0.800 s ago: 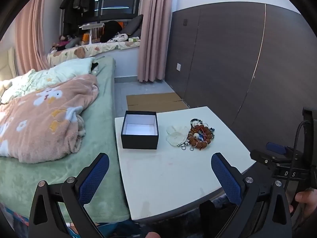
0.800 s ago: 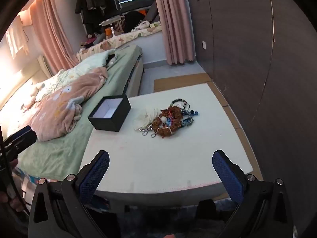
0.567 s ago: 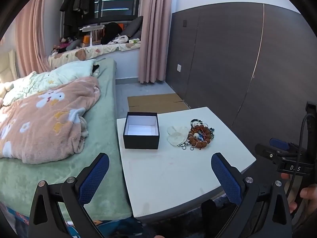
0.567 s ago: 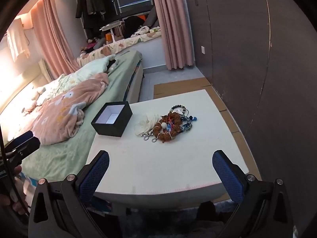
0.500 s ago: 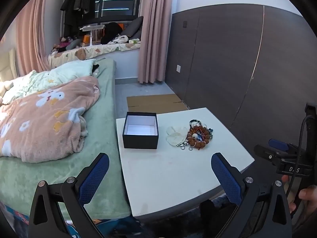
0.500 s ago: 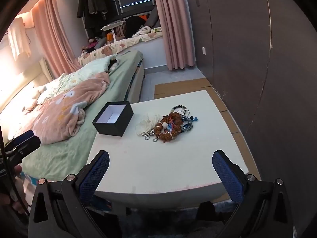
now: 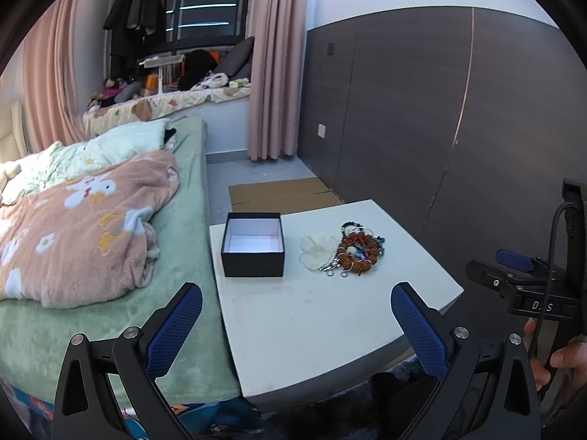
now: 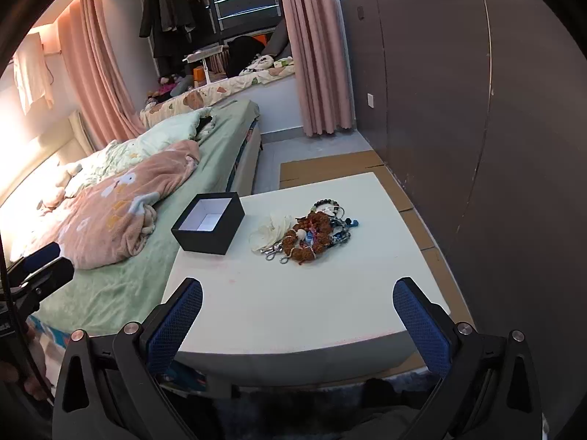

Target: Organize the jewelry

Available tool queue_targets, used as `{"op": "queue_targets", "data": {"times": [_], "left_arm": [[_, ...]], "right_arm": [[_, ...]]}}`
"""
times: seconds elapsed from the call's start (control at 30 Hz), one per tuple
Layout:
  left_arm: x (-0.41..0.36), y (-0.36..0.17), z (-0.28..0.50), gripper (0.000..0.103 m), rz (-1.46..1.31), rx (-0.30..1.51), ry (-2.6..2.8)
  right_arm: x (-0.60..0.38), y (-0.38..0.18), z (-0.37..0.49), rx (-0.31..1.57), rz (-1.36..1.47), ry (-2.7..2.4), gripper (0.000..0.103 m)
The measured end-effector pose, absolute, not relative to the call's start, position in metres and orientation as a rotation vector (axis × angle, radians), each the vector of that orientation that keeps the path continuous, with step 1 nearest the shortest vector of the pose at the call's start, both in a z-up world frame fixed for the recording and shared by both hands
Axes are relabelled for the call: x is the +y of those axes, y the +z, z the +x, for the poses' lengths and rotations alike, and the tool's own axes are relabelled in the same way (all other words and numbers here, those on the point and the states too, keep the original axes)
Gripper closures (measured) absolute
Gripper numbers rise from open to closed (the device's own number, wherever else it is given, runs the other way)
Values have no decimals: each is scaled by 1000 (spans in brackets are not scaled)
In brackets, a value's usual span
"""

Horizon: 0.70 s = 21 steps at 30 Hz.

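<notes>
— Looking into the box (image 7: 253,245): black outside, white inside, lid off, nothing in it that I can see. It sits on the table (image 7: 323,315) at the edge nearest the bed (image 7: 183,256).

— And the jewelry (image 7: 357,249)?

— Heaped just beside the box, away from the bed, with a white shell-like piece (image 7: 315,253) between them. All of it is outside the box.

— Free room?

— Bare tabletop from the box to the near edge.

— Grippers?

— Left gripper (image 7: 293,315) and right gripper (image 8: 297,311) are both spread wide, holding nothing, short of the box above the table's near edge.
</notes>
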<state>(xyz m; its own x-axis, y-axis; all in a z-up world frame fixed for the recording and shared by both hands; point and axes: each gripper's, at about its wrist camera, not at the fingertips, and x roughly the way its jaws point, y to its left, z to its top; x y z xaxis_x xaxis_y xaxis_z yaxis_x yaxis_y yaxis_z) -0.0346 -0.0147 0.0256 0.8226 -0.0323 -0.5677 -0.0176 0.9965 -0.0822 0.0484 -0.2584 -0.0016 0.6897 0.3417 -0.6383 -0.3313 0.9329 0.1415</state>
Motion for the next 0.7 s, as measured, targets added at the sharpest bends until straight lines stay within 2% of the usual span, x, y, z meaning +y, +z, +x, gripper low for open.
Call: {"op": "queue_targets", "data": {"times": [0.7], "left_arm": [[-29, 33, -41, 0, -78, 580, -18]], "right_arm": [[-267, 11, 37, 682, -18, 319, 0]]}}
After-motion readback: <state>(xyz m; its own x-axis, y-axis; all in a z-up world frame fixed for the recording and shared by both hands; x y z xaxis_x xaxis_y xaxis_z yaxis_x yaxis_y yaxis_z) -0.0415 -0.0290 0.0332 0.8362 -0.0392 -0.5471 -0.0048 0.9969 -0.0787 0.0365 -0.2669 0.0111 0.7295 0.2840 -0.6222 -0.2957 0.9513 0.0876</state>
